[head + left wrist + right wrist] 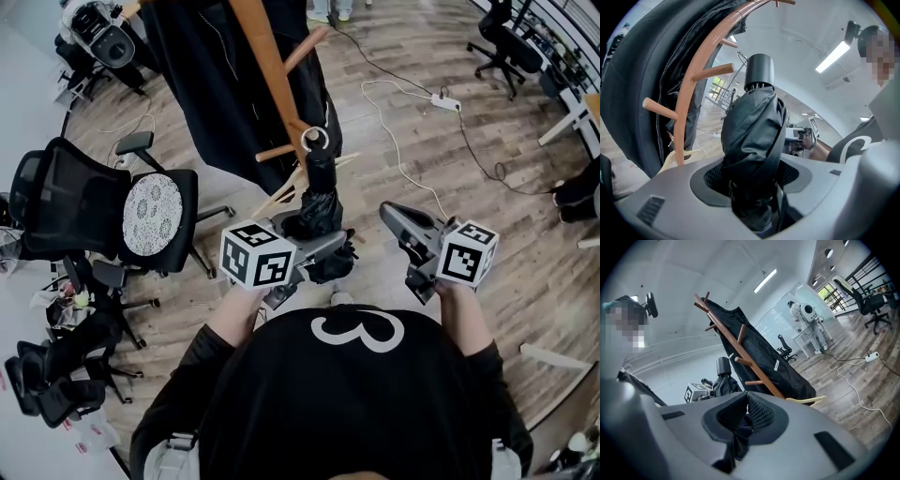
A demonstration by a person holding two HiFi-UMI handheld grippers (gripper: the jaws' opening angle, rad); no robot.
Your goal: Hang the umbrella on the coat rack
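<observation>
Folded black umbrella [319, 211] stands roughly upright in front of the person, black handle uppermost. The pale ring at the handle's tip sits just beside a lower peg of the wooden coat rack [267, 56]; contact with the peg can't be made out. Left gripper [751, 180] is clamped on the bunched canopy low down, with fabric bulging above both pads. Right gripper [746, 408] is off to the umbrella's right, apart from it, with its jaws together and pads meeting. A dark scrap shows in the gap beneath them and can't be identified. Black coat [216, 84] hangs on the rack, draped down its far side. Office chair [103, 206] with a patterned seat cushion stands to the left on the wood floor [394, 94]. White cable runs to a power strip [446, 103] well beyond the rack.
</observation>
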